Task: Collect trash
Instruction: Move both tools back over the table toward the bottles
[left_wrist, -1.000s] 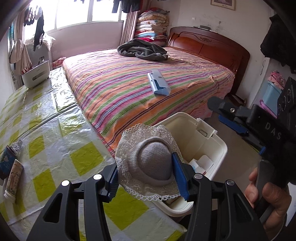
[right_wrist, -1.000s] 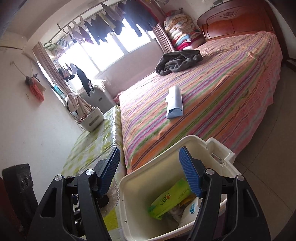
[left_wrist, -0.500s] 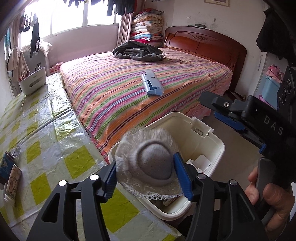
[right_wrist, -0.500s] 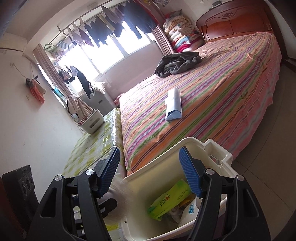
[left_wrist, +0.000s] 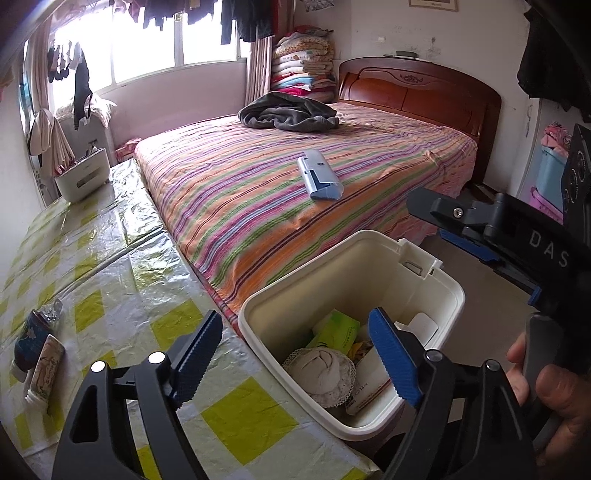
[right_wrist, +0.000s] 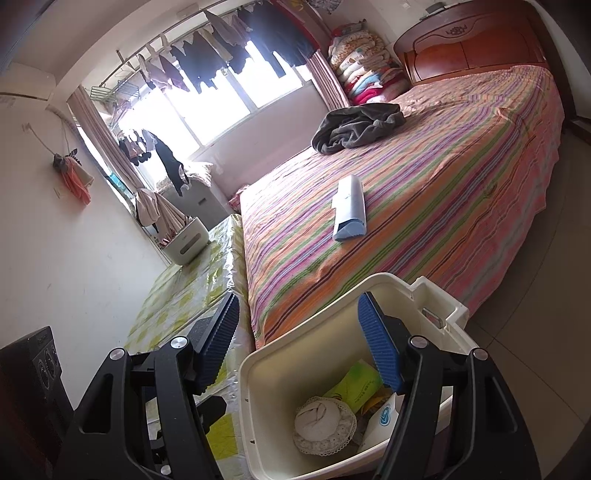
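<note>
Trash is shown gathered in a cream bin (left_wrist: 448, 299) set against the bed's edge (left_wrist: 236, 229), a lace-trimmed cloth bundle (left_wrist: 325, 373) lying on top beside a green packet (left_wrist: 338, 332) and some paper wrappers. The drop-off step is judged complete: the left claw (left_wrist: 295, 354) is held above the bin's near rim, its jaws having just been opening, now spread wide with nothing between them. The right claw (right_wrist: 299, 341) is poised over the bin as well, parted to a middling width and empty. More litter appears to be left on the desk (left_wrist: 110, 280), where a small tube (left_wrist: 44, 365) and what may be a crumpled wrapper (left_wrist: 51, 310) are seen near the left edge, though the view there is poor. The next move is judged to call for the left claw to be swung away from the bin towards those items.
</note>
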